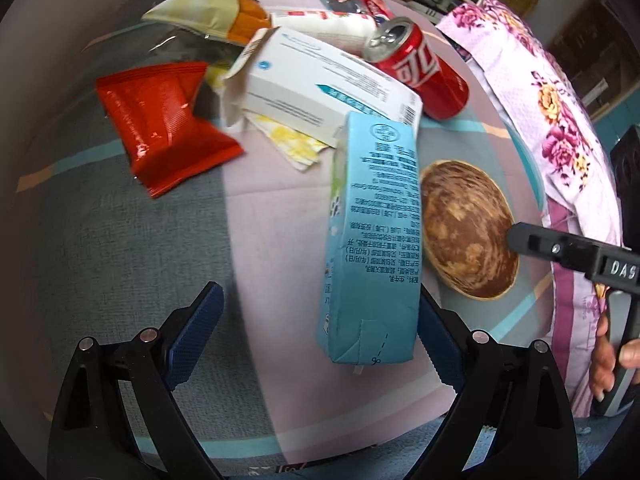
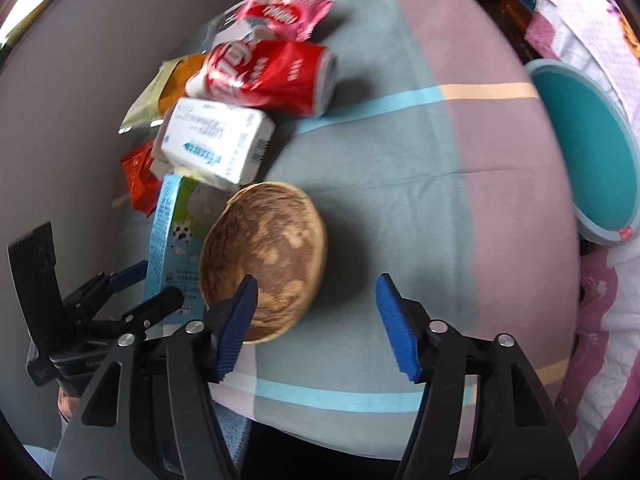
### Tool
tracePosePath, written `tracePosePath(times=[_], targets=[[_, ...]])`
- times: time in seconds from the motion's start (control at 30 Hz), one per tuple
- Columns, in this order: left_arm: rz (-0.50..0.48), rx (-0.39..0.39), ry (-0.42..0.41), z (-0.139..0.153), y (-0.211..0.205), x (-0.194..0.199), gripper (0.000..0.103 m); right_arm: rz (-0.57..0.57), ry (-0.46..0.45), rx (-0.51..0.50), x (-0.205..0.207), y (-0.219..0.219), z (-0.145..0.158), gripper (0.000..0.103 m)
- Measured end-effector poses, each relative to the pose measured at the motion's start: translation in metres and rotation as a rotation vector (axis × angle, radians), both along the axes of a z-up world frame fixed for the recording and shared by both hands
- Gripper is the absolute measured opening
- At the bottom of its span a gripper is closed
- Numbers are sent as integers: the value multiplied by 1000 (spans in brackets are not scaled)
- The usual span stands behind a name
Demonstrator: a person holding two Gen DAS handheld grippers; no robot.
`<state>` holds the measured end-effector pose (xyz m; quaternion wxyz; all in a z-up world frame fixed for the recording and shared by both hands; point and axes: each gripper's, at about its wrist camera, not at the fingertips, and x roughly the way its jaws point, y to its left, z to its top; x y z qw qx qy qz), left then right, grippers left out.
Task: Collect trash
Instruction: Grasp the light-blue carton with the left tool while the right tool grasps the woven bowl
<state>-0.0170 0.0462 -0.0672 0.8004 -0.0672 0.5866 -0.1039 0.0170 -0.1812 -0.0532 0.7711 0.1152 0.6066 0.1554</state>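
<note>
The left gripper (image 1: 316,336), jaws wide, flanks a blue milk carton (image 1: 372,236) that hides its right pad. The right gripper (image 2: 316,324) gapes empty above a wooden bowl (image 2: 266,256). Upper right, a teal bin (image 2: 592,152) is cut off.

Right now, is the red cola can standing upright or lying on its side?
On its side. The red cola can lies on the bed sheet, its opened top facing sideways; the right wrist view shows its length horizontal too.

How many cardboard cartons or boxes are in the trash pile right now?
2: a blue milk carton between the left gripper's open fingers, and a white box behind it, beside the red can. Others may be hidden.
</note>
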Motion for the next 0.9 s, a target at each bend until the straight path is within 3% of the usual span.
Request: tracePosePath(times=[0.17,0.23,0.43,0.7,0.87,0.9], targets=[[17,-7,4,-1,10,-3,93,31,38,13,6,14,-15,26],[22,-7,6,-1,10,-1,93,35,31,-19,6,16,-18,9],[18,-1,-2,1,2,3,93,27,-75,-101,3,10,1,6],[-1,19,-27,2,-19,12,92,-40,-109,-82,3,-14,13,6],[-5,38,-15,-7,-28,16,78,-63,-130,-69,5,-24,18,6],[-4,46,-18,-7,-29,16,70,-66,-132,-68,5,-23,18,6]])
